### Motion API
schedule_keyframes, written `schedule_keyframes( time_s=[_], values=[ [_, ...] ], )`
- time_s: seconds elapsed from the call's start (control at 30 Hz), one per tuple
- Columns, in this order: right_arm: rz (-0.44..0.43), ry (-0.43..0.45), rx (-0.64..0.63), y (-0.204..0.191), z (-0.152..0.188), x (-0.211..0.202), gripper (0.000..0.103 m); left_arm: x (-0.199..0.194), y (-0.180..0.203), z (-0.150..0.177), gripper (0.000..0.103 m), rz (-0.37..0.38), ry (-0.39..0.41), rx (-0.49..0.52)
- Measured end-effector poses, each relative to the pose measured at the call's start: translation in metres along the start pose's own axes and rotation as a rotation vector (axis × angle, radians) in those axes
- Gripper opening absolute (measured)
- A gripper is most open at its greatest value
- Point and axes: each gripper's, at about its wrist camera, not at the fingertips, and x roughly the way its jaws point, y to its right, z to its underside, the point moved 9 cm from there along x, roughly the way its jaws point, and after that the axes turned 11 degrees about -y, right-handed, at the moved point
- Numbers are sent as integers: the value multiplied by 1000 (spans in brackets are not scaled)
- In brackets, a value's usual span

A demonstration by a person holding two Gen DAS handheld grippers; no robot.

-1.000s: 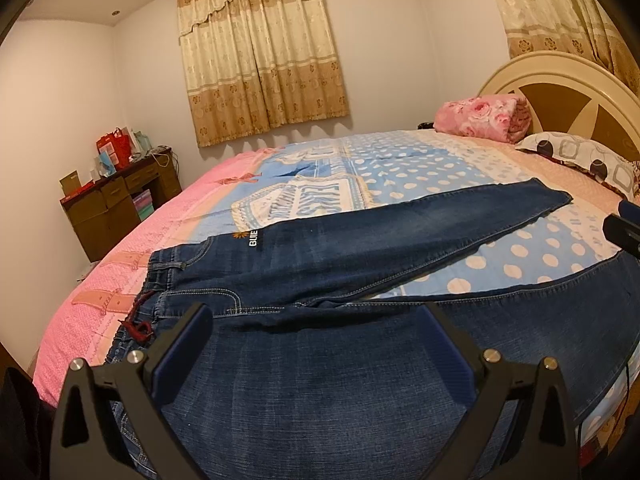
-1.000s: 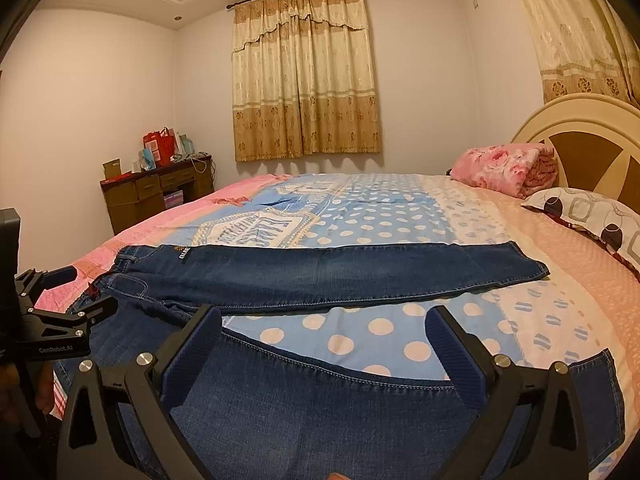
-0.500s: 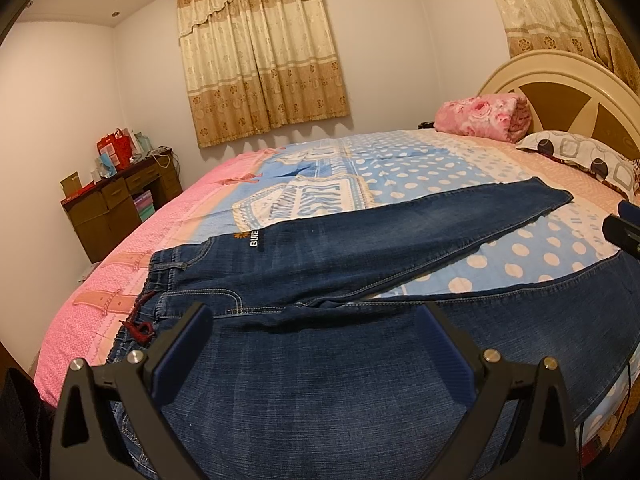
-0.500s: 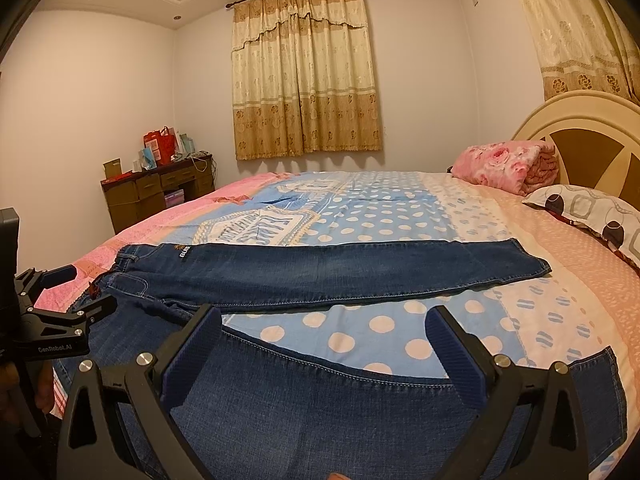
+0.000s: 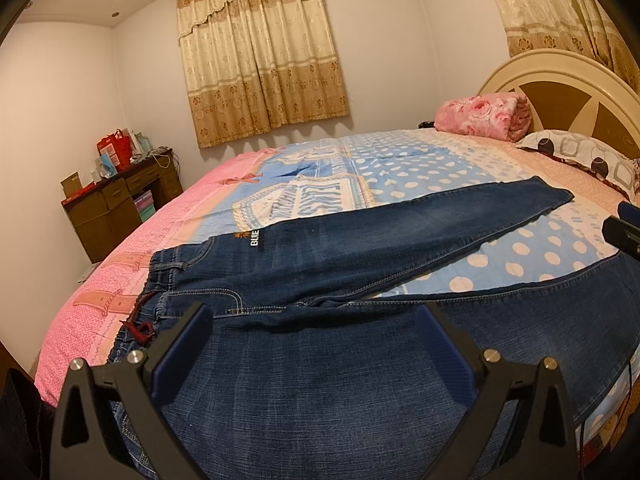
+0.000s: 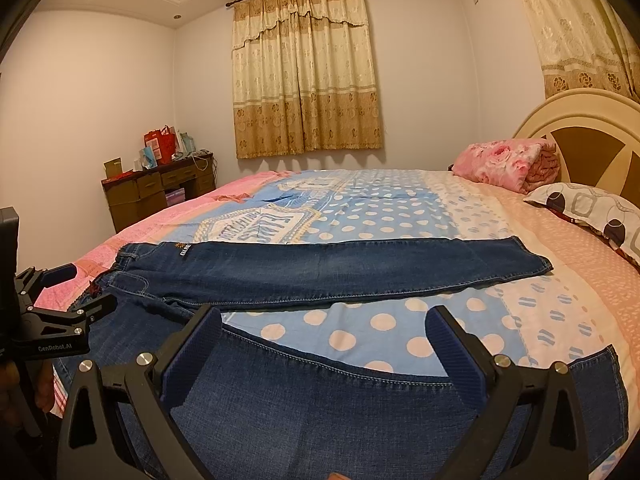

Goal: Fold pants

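Observation:
Dark blue jeans (image 5: 360, 240) lie spread flat on the bed, waistband to the left, legs splayed apart to the right. The far leg (image 6: 360, 268) runs straight toward the headboard side. The near leg (image 6: 340, 408) lies along the bed's front edge under both grippers. My left gripper (image 5: 312, 344) is open and empty above the near leg's upper thigh, next to the waistband. It also shows in the right wrist view (image 6: 68, 300). My right gripper (image 6: 324, 344) is open and empty above the near leg's lower part.
The bed (image 6: 400, 208) has a pink and blue dotted sheet. A folded pink floral blanket (image 6: 504, 164) and a patterned pillow (image 6: 592, 212) lie by the headboard at the right. A brown dresser (image 6: 160, 192) with bags stands at the far left wall.
Both grippers have shifted only slightly; the views are nearly the same. The jeans have not moved.

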Motion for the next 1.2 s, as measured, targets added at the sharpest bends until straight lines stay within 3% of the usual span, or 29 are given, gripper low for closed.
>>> schedule_keyframes(
  time_s=[0.97,1.2],
  values=[
    [-5,-47,21,17,3,19,102,22,-5,12,103,-15,-44,23],
    [-22,-80,-3,34,-2,32,102,31,-31,-7,103,-93,-22,35]
  ],
)
